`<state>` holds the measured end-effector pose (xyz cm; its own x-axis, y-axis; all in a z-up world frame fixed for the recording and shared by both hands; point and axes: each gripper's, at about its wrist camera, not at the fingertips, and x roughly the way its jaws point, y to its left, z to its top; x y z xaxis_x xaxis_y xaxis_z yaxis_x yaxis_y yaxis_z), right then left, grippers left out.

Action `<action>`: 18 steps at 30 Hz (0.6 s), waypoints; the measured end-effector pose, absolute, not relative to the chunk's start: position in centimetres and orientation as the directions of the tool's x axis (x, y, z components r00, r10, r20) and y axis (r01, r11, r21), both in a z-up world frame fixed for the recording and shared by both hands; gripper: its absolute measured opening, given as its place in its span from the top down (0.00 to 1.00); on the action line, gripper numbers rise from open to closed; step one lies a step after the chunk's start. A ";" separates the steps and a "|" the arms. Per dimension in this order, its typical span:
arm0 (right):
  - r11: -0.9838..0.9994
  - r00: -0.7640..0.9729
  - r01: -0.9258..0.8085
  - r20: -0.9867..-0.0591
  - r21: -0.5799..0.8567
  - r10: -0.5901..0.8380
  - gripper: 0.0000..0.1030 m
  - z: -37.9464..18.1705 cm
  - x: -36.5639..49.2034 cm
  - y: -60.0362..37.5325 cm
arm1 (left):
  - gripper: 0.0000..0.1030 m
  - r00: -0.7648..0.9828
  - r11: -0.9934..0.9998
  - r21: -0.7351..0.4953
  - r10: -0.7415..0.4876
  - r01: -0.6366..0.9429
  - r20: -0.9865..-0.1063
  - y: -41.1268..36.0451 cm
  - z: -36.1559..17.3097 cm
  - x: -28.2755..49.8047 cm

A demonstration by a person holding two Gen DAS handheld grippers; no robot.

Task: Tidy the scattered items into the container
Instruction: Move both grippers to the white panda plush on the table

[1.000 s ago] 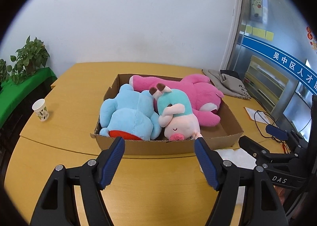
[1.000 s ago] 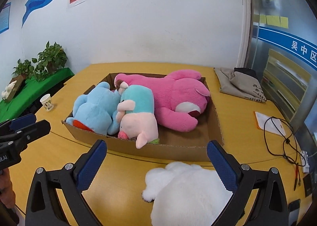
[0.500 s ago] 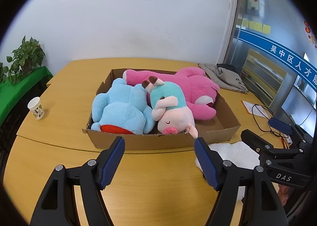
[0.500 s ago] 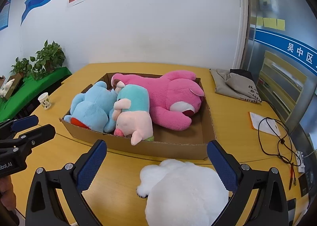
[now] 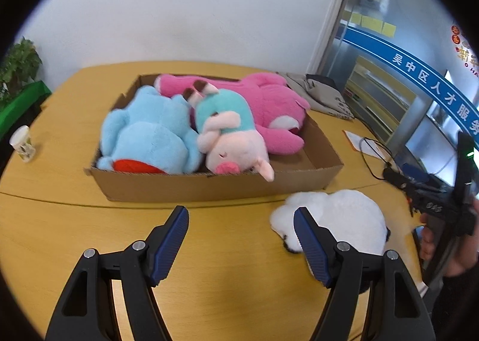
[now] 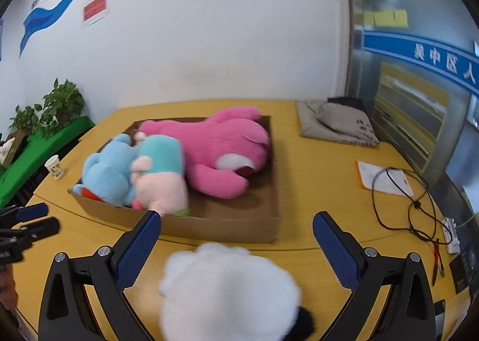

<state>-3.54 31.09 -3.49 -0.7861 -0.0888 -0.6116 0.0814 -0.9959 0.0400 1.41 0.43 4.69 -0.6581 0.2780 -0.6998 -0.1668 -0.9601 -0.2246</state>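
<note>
The white plush toy (image 6: 230, 290) lies on the desk (image 5: 239, 296), outside the cardboard box (image 5: 215, 185) and just beside its near wall, toward the right-hand corner. Its outline is rounded; no clear long axis can be read, though a dark patch shows at its near edge. The right hand-held gripper (image 6: 236, 239) stands directly over it, jaws spread wide to either side and holding nothing; the toy sits between and just ahead of the fingers. The left hand-held gripper (image 5: 241, 230) is also wide open and empty, with the toy off to its right, partly behind its right finger. The right hand is judged nearer and better aligned. Inside the box lie a blue plush (image 5: 146, 137), a pink-and-teal pig plush (image 5: 230, 137) and a large pink plush (image 5: 263, 107); free floor remains at the box's right end
</note>
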 end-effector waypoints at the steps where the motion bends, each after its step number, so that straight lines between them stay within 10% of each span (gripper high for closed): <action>1: -0.995 -0.767 0.090 -0.634 0.041 -0.096 0.00 -4.5 -3.9 32.3 | 0.29 -0.637 -0.951 -0.247 0.308 -0.186 -0.706 0.8 4.2 1.2; 6: -0.968 -0.622 0.158 -0.742 0.195 -0.251 0.00 -11.2 -5.2 36.4 | 0.29 -0.540 -0.918 -0.323 0.396 -0.229 -0.743 3.1 1.2 -0.1; 18: -0.771 -0.550 0.017 -0.638 0.637 -0.539 0.00 -16.6 -1.5 35.1 | 0.29 -0.359 -0.865 -0.419 0.498 -0.276 -0.790 5.4 -3.7 1.2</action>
